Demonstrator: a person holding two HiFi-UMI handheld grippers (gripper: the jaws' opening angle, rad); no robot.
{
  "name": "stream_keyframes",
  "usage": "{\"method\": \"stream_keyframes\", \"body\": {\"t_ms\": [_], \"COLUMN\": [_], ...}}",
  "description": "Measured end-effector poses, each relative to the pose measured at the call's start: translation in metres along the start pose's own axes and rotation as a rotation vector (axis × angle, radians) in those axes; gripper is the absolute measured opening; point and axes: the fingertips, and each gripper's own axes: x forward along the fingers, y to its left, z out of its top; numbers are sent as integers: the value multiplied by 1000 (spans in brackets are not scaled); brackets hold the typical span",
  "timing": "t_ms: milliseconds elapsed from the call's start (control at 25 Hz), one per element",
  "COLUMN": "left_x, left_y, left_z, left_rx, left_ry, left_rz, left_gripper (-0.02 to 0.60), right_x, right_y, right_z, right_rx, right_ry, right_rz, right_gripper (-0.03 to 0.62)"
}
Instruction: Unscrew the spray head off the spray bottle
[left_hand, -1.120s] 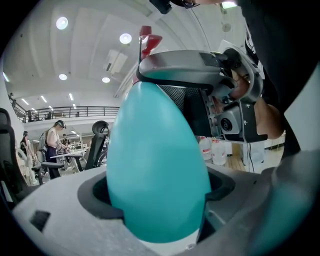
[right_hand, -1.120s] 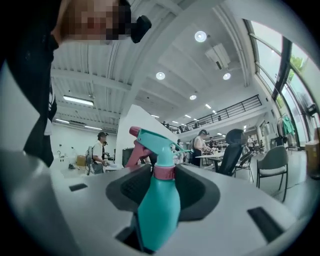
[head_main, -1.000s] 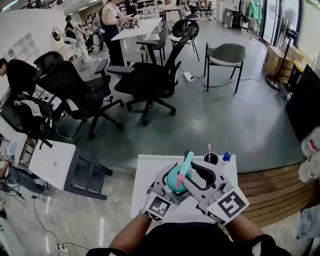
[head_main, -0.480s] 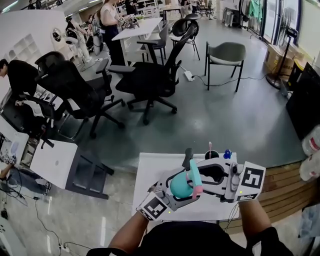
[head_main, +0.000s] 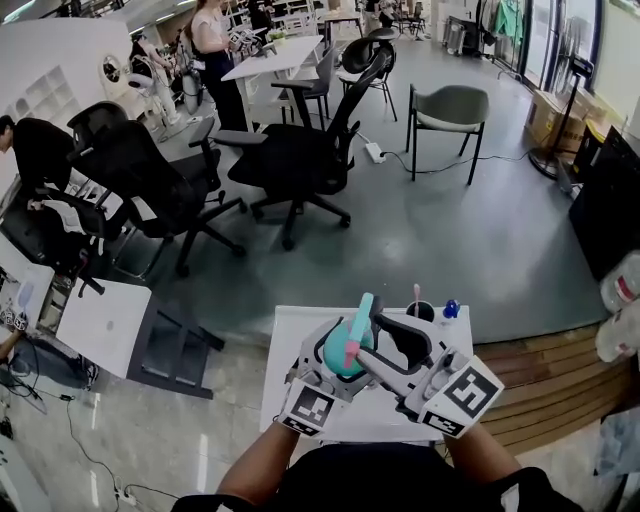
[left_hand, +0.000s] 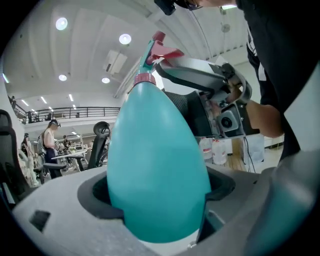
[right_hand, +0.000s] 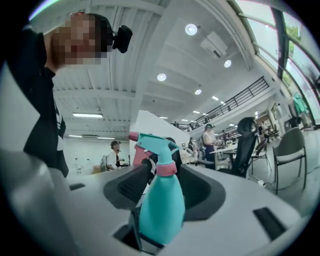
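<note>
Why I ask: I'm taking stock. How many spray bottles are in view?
1: the bottle, its body gripped by the left claw, while the right claw is opening around its neck. Others may be hidden.

White table (head_main: 284, 336), a dark cup (head_main: 423, 313) and a small blue object (head_main: 451, 309), perhaps a bottle, at its far edge

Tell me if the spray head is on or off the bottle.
On: the spray head sits on the bottle neck, pink collar seated.
</note>
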Motion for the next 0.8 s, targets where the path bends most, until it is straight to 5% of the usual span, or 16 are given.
{"method": "stream_keyframes", "body": {"t_ms": [360,440,600,800], "left_x": [8,8,7,4], "left_y": [-9,-10,-10,-16], "left_z": [-23,-23,-24,-23], "left_rx": [-3,-5,-6,-24], "left_ry": [78,76,74,66], "left_rz": [41,38,30,-11], "left_gripper": [462,462,462,462], "right_x": [8,7,6,4], "right_y": [-7,-10,-10,-4], "right_z": [0,0,0,1], "right_rx": [-96,-91,-85,-94], "right_ry": [35,29,24,60], "right_rz": [-184,-196,-158,-13], "right_gripper": [209,169,161,143]}}
